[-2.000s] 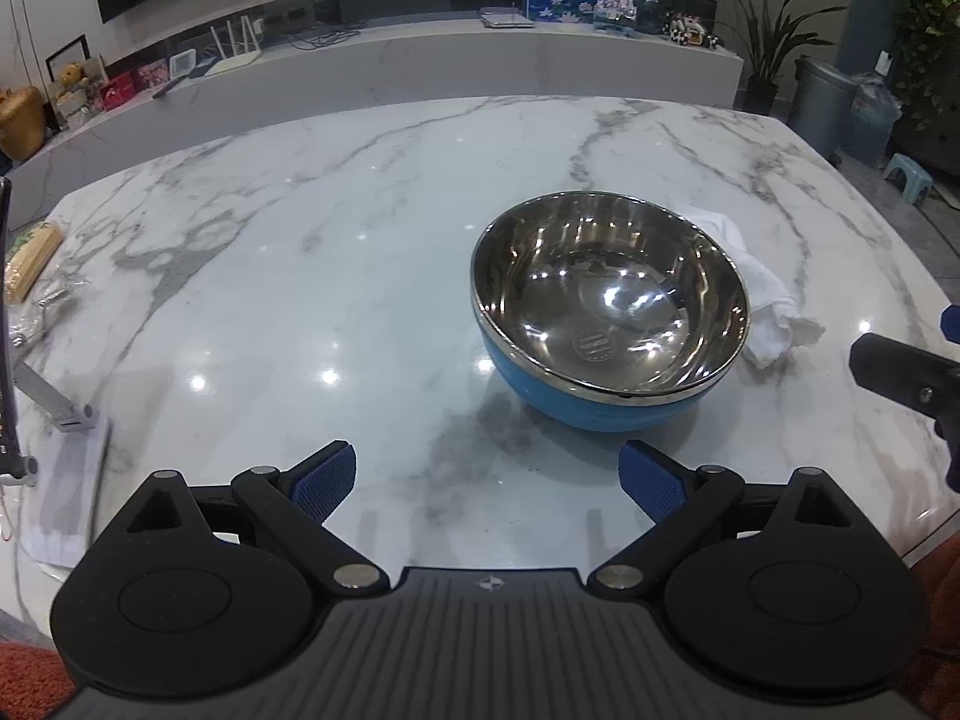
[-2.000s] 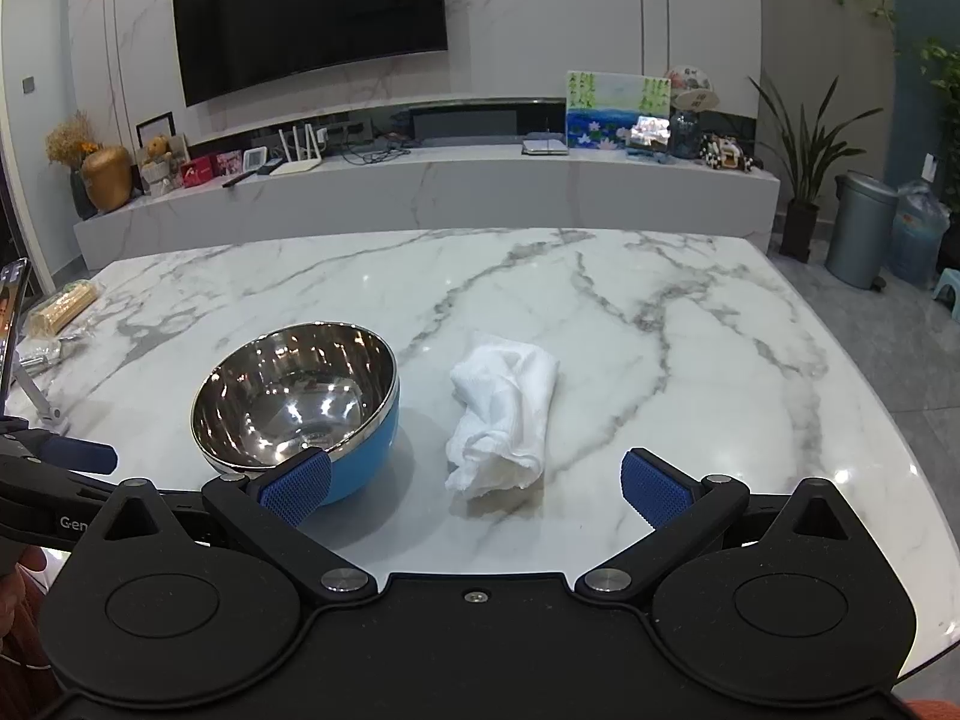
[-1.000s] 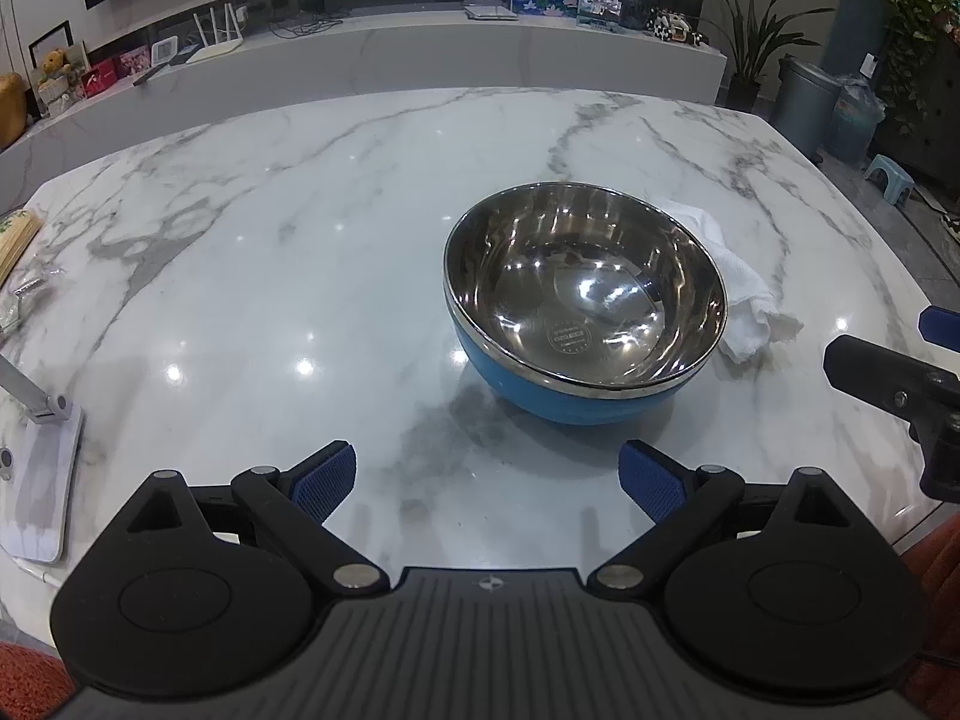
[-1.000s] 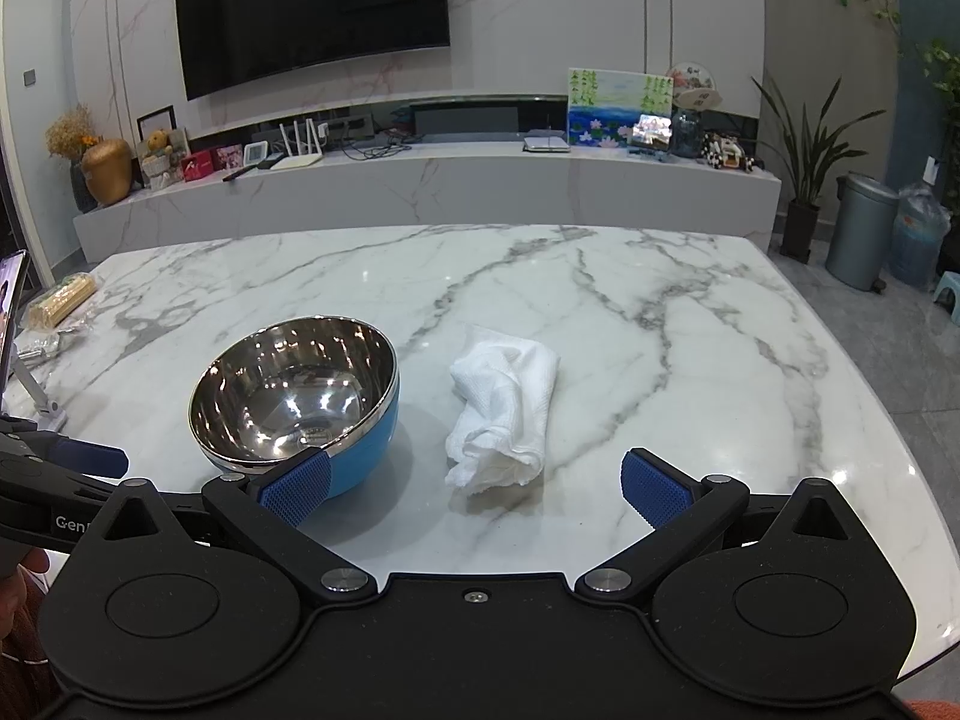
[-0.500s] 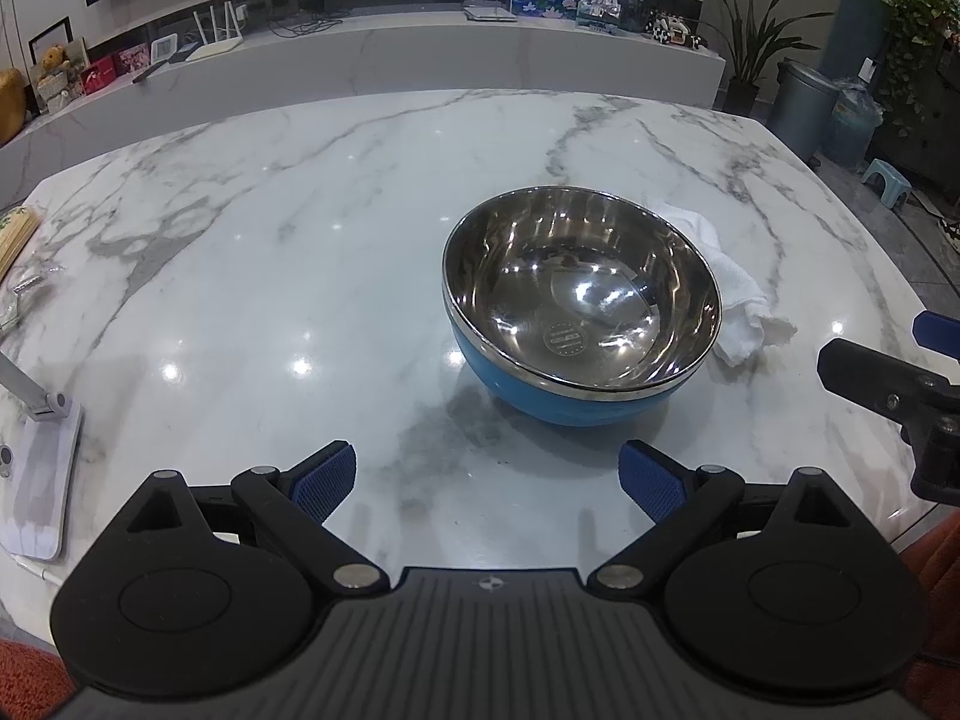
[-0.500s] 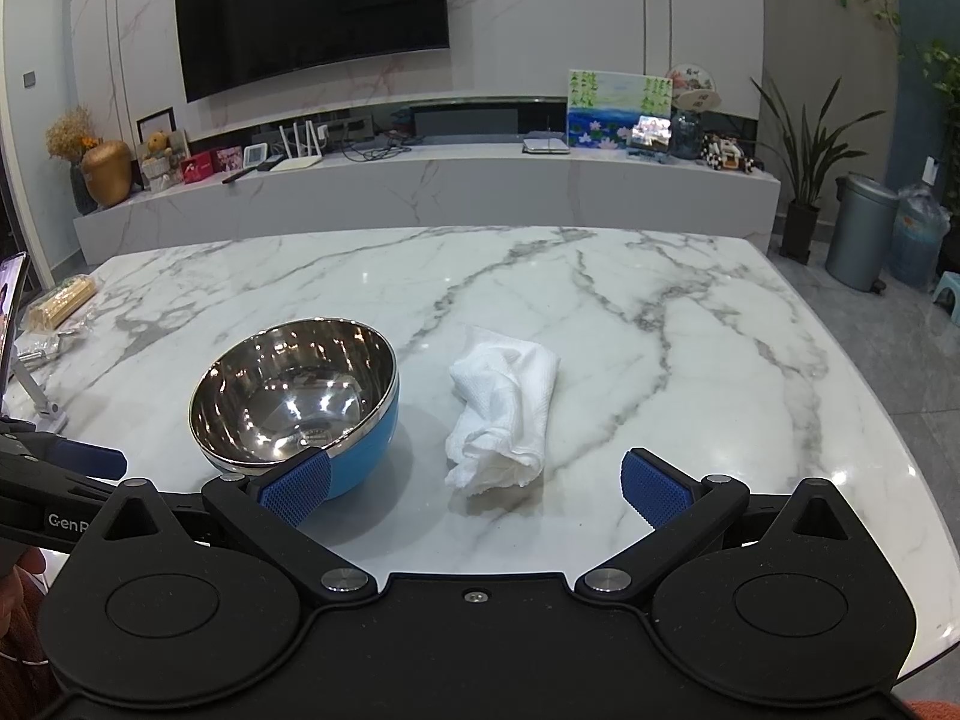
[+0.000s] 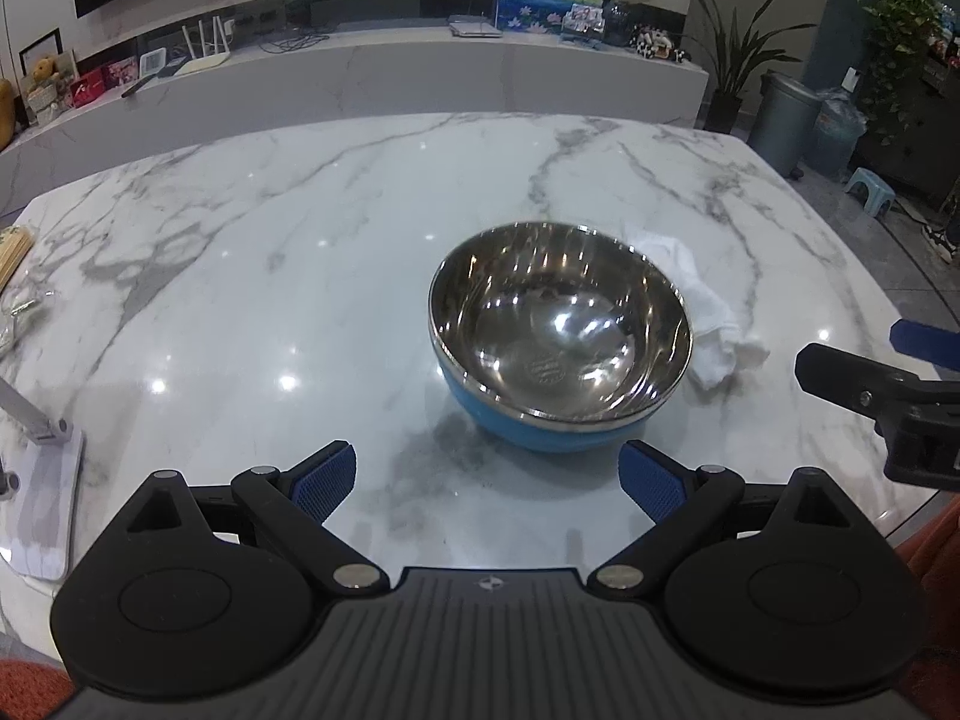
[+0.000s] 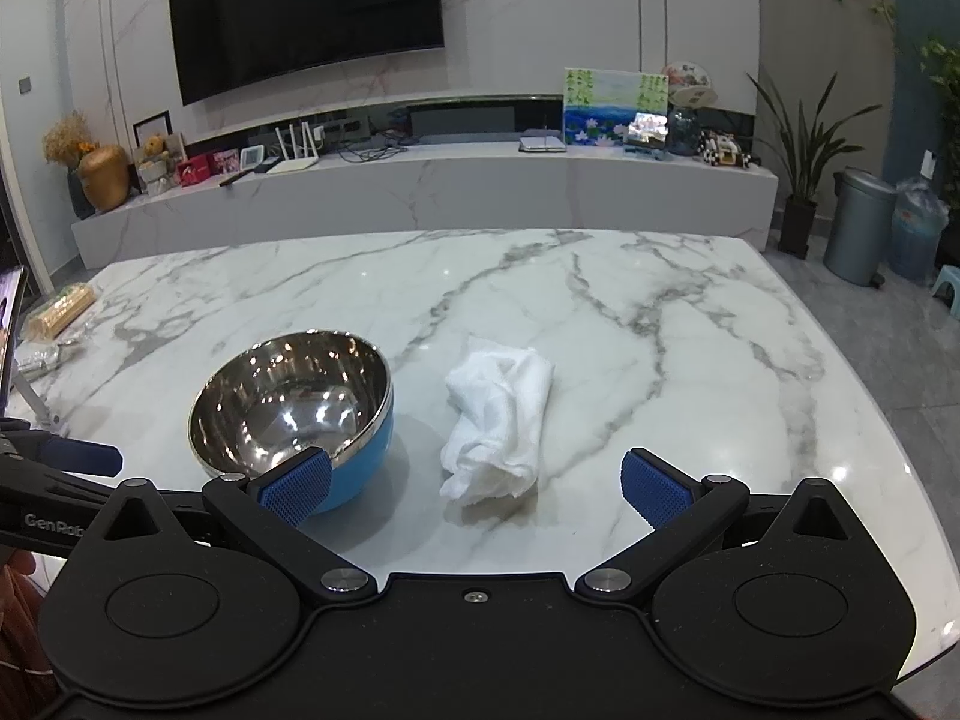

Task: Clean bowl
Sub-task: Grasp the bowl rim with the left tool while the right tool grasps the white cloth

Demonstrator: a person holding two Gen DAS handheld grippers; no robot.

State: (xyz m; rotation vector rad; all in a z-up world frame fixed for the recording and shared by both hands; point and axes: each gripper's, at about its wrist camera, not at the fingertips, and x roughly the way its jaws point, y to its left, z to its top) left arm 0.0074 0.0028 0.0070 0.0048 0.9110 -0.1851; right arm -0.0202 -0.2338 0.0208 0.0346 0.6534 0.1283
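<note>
- Nothing is gripped yet: the left tongs [image 7: 487, 477] are spread wide and empty above the near edge of the bench [image 7: 252, 276], and the right tongs [image 8: 477, 483] are likewise spread wide with nothing between them.
- The bowl [image 7: 561, 333] is found upright on the bench, a little ahead and to the right of the left tongs; a white cloth [image 8: 498, 417] lies just beside it on its right, directly ahead of the right tongs.
- The step in hand is judged to be the approach: the cloth is likely to be picked up on the right while the bowl is steadied on the left.
- The cloth would best be pinched at its bunched middle, so that a thick wad is held and no loose tail is dragged.
- The bowl would best be held at its rim, one finger inside and one outside; the polished bench offers little friction, so sliding is to be expected if it is pushed sideways.
- The bowl's inside is mirror-bright steel, round and deep, with a stamped mark at the bottom; its outer shell is smooth blue.
- The cloth is soft, crumpled and loosely rolled; the bench is glossy grey-veined white marble.
</note>
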